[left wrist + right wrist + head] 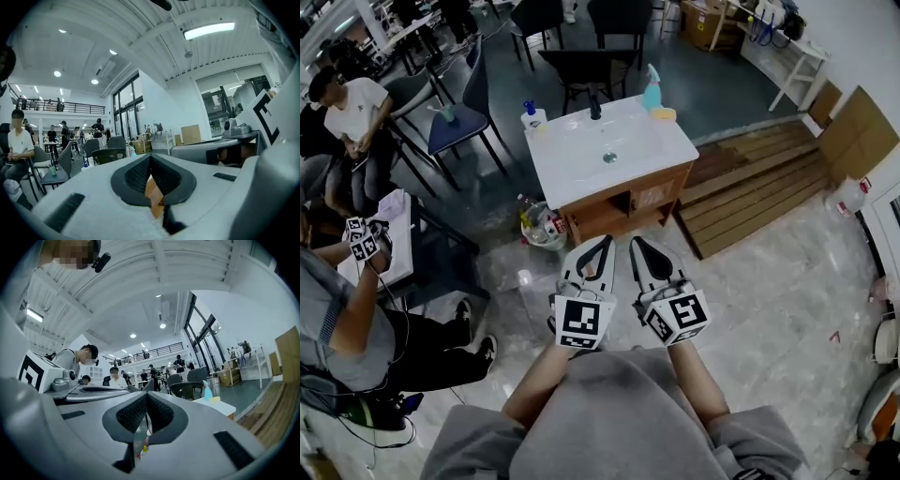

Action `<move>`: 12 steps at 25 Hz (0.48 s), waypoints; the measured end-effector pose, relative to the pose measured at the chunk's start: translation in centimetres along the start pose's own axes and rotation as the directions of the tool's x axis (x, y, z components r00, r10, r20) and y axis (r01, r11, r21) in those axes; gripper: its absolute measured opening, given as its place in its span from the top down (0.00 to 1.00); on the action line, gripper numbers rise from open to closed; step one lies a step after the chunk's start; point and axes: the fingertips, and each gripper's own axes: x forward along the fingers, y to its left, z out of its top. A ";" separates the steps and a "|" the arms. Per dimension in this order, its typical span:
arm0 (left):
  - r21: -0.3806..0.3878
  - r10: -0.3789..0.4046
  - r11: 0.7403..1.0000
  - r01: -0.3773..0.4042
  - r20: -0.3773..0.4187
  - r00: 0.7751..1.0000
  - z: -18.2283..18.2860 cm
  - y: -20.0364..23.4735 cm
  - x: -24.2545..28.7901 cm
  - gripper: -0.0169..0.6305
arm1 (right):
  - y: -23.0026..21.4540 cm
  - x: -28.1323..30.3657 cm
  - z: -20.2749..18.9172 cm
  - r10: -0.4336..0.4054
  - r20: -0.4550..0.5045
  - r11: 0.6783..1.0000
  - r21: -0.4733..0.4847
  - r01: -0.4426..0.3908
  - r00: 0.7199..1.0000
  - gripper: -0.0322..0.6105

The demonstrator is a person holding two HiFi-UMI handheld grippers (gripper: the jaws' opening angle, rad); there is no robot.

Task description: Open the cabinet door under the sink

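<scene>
The sink cabinet (630,199) stands on the floor ahead of me, a wooden base under a white basin top (609,145). Its front (654,195) faces me; a darker patch shows left of a paler panel, and I cannot tell how the door stands. Both grippers hang side by side above the floor, short of the cabinet and touching nothing. My left gripper (605,243) is shut and empty, and so is my right gripper (636,243). In the left gripper view the left gripper (151,165) shows only a thin slit with wood behind it. The right gripper (146,405) looks the same in the right gripper view.
A black faucet (594,106), a soap bottle (532,115) and a blue spray bottle (653,95) stand on the basin top. A white bucket of bottles (540,226) sits left of the cabinet. Wooden planks (759,183) lie to its right. A seated person (356,314) holds grippers at my left.
</scene>
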 end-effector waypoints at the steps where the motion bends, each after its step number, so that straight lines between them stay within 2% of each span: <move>1: -0.003 0.002 1.000 -0.002 0.005 1.000 0.1 0.1 0.0 0.96 | 0.1 0.0 0.2 0.001 0.006 1.000 -0.008 -0.001 1.000 0.94; 12: -0.001 0.009 1.000 -0.008 0.040 0.999 1.8 0.3 -0.9 0.96 | 1.2 -0.2 1.7 0.020 0.045 0.998 -0.063 -0.017 0.999 0.94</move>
